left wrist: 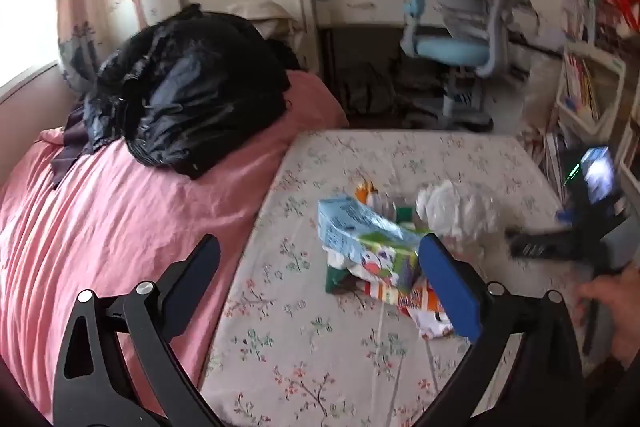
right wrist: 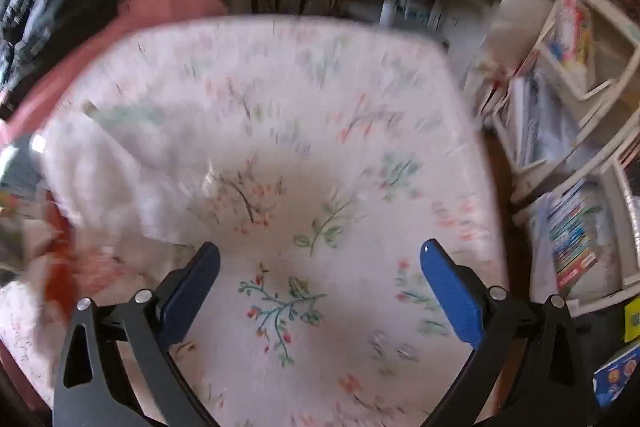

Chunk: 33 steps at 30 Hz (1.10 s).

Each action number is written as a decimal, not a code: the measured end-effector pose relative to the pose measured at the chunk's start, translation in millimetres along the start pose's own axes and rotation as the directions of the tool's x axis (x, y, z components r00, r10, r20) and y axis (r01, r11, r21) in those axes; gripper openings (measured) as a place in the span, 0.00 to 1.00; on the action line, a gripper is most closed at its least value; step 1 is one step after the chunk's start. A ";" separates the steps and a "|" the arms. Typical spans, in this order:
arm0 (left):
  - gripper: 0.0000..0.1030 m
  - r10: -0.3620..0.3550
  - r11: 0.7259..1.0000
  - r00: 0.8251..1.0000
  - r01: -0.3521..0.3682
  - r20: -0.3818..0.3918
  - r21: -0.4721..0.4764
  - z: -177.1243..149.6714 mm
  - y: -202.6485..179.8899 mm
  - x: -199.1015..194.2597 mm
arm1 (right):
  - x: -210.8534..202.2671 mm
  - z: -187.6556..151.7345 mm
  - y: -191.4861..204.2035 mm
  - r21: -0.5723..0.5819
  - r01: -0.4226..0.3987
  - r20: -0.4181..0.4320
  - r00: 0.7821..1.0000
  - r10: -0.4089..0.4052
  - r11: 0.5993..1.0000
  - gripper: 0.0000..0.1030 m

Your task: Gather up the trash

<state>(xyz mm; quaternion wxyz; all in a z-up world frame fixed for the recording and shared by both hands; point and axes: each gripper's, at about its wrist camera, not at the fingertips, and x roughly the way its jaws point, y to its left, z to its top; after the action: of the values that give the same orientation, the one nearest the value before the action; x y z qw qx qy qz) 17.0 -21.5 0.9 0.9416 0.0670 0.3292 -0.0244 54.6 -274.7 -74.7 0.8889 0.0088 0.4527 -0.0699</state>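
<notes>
A pile of trash lies on the floral bed sheet [left wrist: 320, 347]: a light blue carton [left wrist: 352, 223], colourful wrappers [left wrist: 400, 287] under it, and a crumpled white wad [left wrist: 452, 211] behind. My left gripper [left wrist: 320, 247] hovers open just short of the pile, its blue right finger [left wrist: 448, 287] beside the wrappers and nothing between the pads. In the blurred right wrist view, my right gripper [right wrist: 320, 255] stands open over bare sheet [right wrist: 320, 147]. The white wad [right wrist: 100, 179] and a red wrapper [right wrist: 60, 267] lie to its left. The left wrist view shows a hand [left wrist: 612, 307] holding that gripper right of the pile.
A pink duvet [left wrist: 100, 227] with a black padded jacket [left wrist: 192, 87] covers the bed's left side. Past the bed's far edge stand a blue desk chair [left wrist: 452, 47] and a desk. Shelves of books [right wrist: 572, 247] line the right side, close to the bed's edge.
</notes>
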 end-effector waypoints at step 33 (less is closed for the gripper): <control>0.93 -0.020 0.995 0.998 0.026 0.063 -0.093 -13.5 -4.1 -41.6 | -145.3 -51.3 19.2 -0.123 -0.160 0.424 0.884 0.197 0.979 0.93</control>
<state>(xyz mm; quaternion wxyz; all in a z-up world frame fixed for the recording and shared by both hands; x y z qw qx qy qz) -24.3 -23.6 15.9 0.9531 0.0183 0.3012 -0.0219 -68.4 -234.7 11.3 0.9695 -0.0030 0.2430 0.0313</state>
